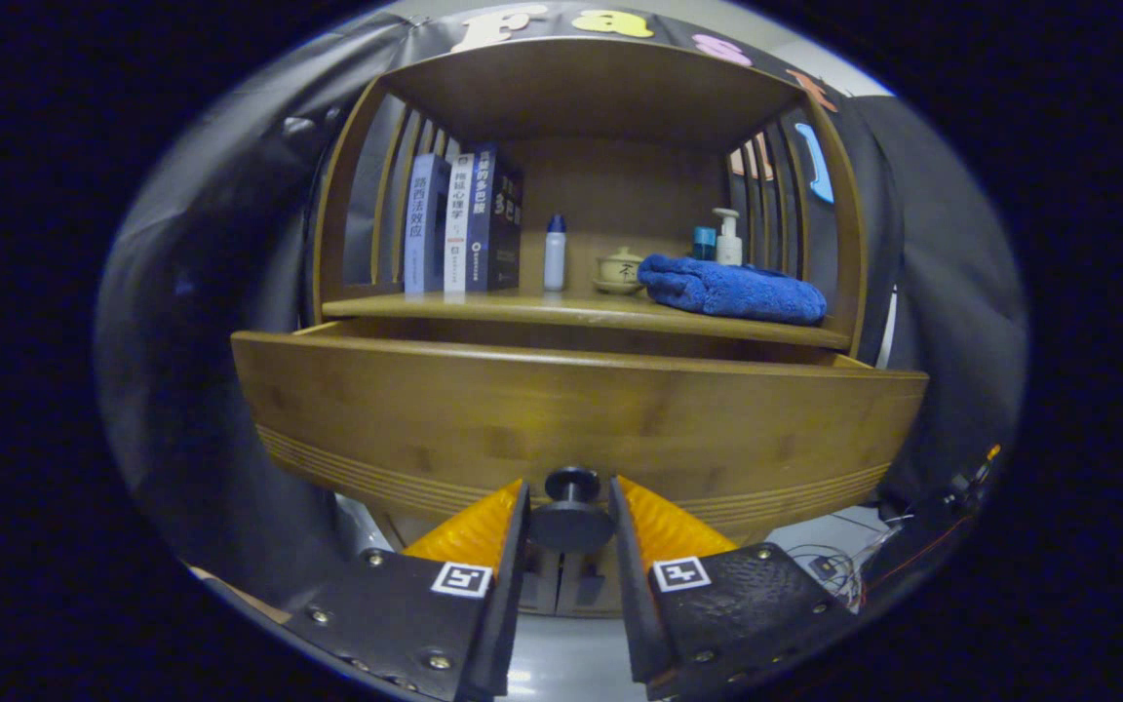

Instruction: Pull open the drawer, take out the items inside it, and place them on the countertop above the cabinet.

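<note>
Gripping the round knob (572, 507) of the drawer (576, 429) is the step in hand: the gripper (569, 502) sits low at the middle of the drawer front, its two fingers (484, 526) closed in from either side of the knob's stem so that the wider cap sits just behind their tips. Whether both fingers actually press on the stem I cannot tell; they stand very close on each side of it, which suits a straight pull, since the cap would catch on them.

The drawer already stands out from the cabinet, its front panel well forward of the shelf edge above it, with a dark gap showing along its upper rim. The inside of the drawer is hidden from this low angle, so what lies in it cannot be told.

Above the drawer is the tabletop (522, 307) where the items are meant to go. It already carries a row of upright books (464, 224) at the left, a small white bottle (555, 253) with a blue cap, a lidded ceramic cup (619, 270) on a saucer, a folded blue towel (732, 290) and a pump bottle (727, 239) behind it. Free room appears to lie along the front edge between the books and the towel, likely the easiest spot for setting things down.

By my reading the task is early: the drawer is partly out, nothing yet taken from it.
</note>
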Available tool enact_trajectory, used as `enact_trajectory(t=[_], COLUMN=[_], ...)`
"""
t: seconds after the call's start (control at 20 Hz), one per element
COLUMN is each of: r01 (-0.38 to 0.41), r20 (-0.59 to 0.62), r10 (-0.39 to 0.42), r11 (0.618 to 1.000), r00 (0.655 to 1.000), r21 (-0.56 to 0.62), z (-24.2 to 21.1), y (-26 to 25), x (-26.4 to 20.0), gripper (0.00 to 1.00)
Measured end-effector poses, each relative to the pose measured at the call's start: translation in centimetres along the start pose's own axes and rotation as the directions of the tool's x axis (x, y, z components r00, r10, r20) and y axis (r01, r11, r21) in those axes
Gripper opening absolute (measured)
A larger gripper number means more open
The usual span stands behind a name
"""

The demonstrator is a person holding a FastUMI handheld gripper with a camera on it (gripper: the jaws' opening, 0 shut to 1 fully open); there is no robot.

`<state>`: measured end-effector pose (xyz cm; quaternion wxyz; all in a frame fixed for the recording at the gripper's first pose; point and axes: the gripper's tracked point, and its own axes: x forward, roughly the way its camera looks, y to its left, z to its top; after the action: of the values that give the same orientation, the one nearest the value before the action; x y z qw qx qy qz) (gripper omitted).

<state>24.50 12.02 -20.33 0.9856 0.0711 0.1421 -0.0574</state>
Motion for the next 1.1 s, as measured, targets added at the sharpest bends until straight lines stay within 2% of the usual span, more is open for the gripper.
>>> enact_trajectory(t=[0.3,0.4,0.45,0.6,0.65,1.1], r01=[0.005,0.014,0.018,0.016,0.014,0.007], r20=[0.041,0.04,0.036,0.042,0.04,0.028], r10=[-0.004,-0.014,-0.018,-0.016,-0.013,-0.007], r11=[1.0,1.0,1.0,1.0,1.0,1.0], r00=[0.999,0.999,0.999,0.999,0.999,1.0], r21=[-0.024,0.001,0.013,-0.004,-0.009,-0.01], z=[0.5,1.0,0.5,0.6,0.6,0.5], y=[0.2,0.0,0.0,0.0,-0.1,-0.1], x=[-0.4,0.2,-0.4,-0.6,-0.5,-0.5], gripper=[0.46,0.46,0.4,0.34,0.27,0.27])
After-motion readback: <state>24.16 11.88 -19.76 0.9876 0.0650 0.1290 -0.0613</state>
